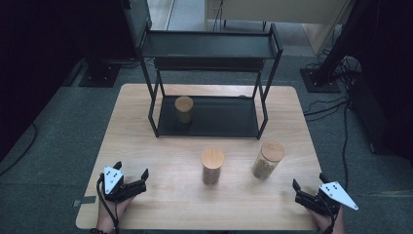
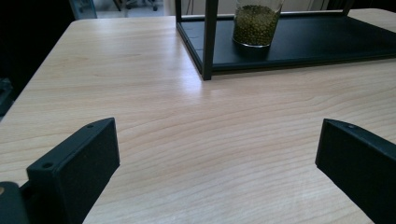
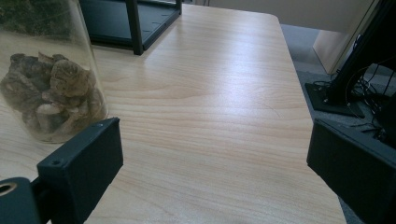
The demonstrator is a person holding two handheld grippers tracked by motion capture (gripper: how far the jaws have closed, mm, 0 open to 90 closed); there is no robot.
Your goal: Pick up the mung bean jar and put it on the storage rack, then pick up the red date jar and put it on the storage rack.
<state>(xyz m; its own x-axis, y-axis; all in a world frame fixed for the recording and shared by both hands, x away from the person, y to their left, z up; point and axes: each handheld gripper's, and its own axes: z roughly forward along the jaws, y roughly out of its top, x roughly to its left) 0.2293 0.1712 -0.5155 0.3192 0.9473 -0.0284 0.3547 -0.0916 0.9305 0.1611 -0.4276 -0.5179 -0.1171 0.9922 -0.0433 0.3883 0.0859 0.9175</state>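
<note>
Three wooden-lidded glass jars are in the high view. One jar (image 1: 184, 108) stands on the lower shelf of a black rack (image 1: 209, 126); the left gripper view shows green beans in this jar (image 2: 254, 23). A second jar (image 1: 212, 165) stands mid-table. The third jar (image 1: 267, 159), right of it, holds brown dried pieces (image 3: 46, 88) just beyond my right gripper's left jaw. My left gripper (image 1: 130, 170) (image 2: 217, 135) rests open near the front left edge, nothing between its jaws. My right gripper (image 1: 309, 181) (image 3: 212, 140) is open at the front right corner, also with nothing between its jaws.
The two-tier rack has a bare upper shelf (image 1: 209, 45) and thin legs (image 2: 208, 39). The wooden table (image 1: 146, 204) ends close behind both grippers. Stand bases and cables (image 1: 341, 78) lie on the carpet to the right.
</note>
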